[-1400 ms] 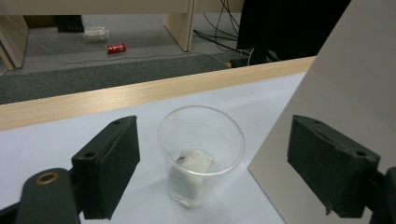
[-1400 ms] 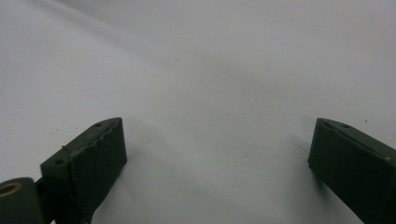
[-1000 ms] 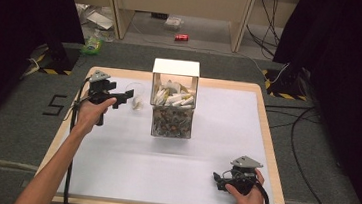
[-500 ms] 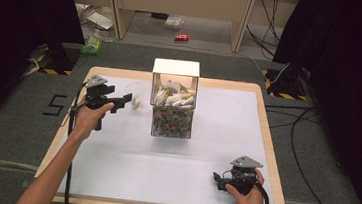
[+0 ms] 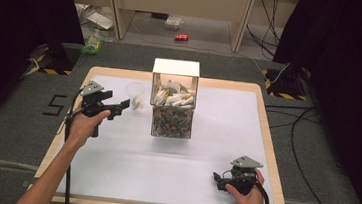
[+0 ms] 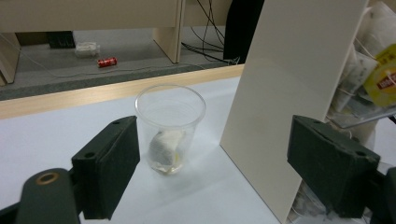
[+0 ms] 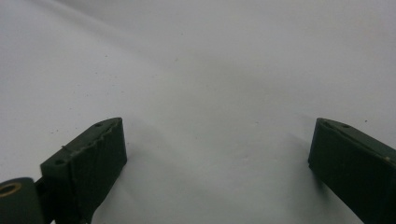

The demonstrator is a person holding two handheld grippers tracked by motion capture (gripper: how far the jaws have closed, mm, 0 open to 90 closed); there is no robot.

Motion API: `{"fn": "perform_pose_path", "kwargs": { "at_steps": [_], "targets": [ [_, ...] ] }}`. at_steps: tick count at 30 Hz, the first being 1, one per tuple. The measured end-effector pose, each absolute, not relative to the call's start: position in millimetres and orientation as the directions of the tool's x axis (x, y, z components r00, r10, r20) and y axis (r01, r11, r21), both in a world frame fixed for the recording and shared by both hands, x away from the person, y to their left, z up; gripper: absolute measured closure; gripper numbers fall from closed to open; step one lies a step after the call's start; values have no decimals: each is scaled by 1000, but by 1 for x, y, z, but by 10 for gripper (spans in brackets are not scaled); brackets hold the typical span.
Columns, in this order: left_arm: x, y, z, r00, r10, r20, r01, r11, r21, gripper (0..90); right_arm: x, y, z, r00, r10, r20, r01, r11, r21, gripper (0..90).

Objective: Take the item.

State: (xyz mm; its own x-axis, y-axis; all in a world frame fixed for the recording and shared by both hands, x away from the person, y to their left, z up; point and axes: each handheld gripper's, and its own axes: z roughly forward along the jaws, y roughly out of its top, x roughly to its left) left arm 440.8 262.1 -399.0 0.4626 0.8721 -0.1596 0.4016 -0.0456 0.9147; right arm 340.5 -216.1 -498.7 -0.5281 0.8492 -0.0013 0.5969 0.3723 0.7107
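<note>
A clear plastic cup [image 5: 134,95] stands on the white table left of a clear box [image 5: 173,101] full of tea bags [image 5: 174,99]. In the left gripper view the cup [image 6: 170,122] holds one tea bag [image 6: 165,146], and the box's white wall [image 6: 289,93] rises at the right with more tea bags [image 6: 373,70] behind it. My left gripper [image 5: 122,107] is open, held just short of the cup, with nothing between its jaws [image 6: 217,144]. My right gripper [image 5: 218,178] rests open near the table's front right, over bare white surface [image 7: 217,154].
The white mat [image 5: 216,135] covers a wooden table [image 5: 266,135]. On the floor beyond lie a red can [image 5: 181,37], a green bottle [image 5: 93,43] and cables [image 5: 272,15]. Dark curtains hang at both sides.
My left gripper has drawn back toward the person, away from the cup, staying open. The right gripper has not moved.
</note>
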Motion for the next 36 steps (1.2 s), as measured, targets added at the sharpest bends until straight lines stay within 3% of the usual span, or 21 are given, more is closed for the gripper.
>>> {"fn": "perform_pose_path", "kwargs": {
  "at_steps": [36],
  "targets": [
    [385, 264, -429, 487, 860, -153, 364, -40, 931, 165, 340, -216, -499, -529, 849, -3, 596, 374, 710, 48]
  ]
}}
